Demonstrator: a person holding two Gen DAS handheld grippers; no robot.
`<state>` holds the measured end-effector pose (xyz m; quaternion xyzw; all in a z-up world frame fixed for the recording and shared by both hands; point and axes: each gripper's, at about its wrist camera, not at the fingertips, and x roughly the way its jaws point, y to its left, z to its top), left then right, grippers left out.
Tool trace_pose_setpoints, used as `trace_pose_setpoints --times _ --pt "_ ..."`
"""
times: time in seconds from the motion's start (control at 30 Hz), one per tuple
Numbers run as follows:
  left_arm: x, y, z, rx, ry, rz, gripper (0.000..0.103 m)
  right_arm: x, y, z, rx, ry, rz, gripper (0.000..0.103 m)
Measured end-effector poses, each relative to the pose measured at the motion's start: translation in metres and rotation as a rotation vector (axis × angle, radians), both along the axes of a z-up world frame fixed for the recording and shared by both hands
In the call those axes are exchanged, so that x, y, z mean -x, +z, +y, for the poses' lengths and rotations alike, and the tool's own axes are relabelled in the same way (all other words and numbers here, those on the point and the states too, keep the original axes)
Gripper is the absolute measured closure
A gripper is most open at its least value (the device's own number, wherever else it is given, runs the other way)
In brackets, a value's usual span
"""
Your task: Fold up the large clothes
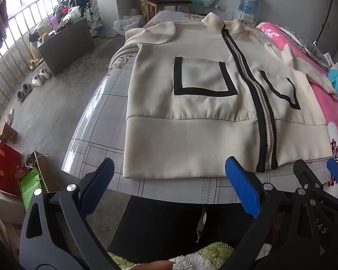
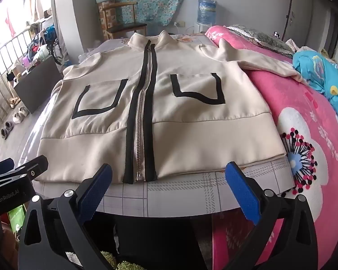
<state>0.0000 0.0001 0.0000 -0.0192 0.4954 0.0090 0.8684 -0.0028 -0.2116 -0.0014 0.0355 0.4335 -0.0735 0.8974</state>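
You have the jacket (image 1: 214, 103) laid flat, front up and zipped, on the bed (image 1: 97, 121), hem toward you and collar (image 2: 146, 39) at the far end. That looks deliberate: with the zip (image 2: 139, 121) closed and the body smoothed, both side edges are free to be brought inward. From the zip, one sleeve (image 1: 151, 34) lies doubled near the far left shoulder, and the other sleeve (image 2: 254, 60) trails off the right side onto the pink quilt (image 2: 304, 117). That one will likely need gathering in before any fold.

Your left gripper (image 1: 169, 180) hangs just short of the hem, left of the zip, with its fingers spread wide and nothing between them. Your right gripper (image 2: 169, 180) sits just short of the hem too, about at the zip's foot, fingers equally wide and empty. Both tilt steeply down toward the near bed edge, side by side and close together; each shows at the border of the other's view. Neither touches the cloth.

No fold has been started yet, as I judge it.
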Motion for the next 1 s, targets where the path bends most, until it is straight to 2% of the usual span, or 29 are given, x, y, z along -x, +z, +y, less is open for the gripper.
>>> trace_pose_setpoints --times 1.0 --pt "0.0006 -0.0051 0.002 -0.009 -0.003 -0.002 0.008 0.0012 0.001 -0.0003 -0.008 0.001 0.0 0.005"
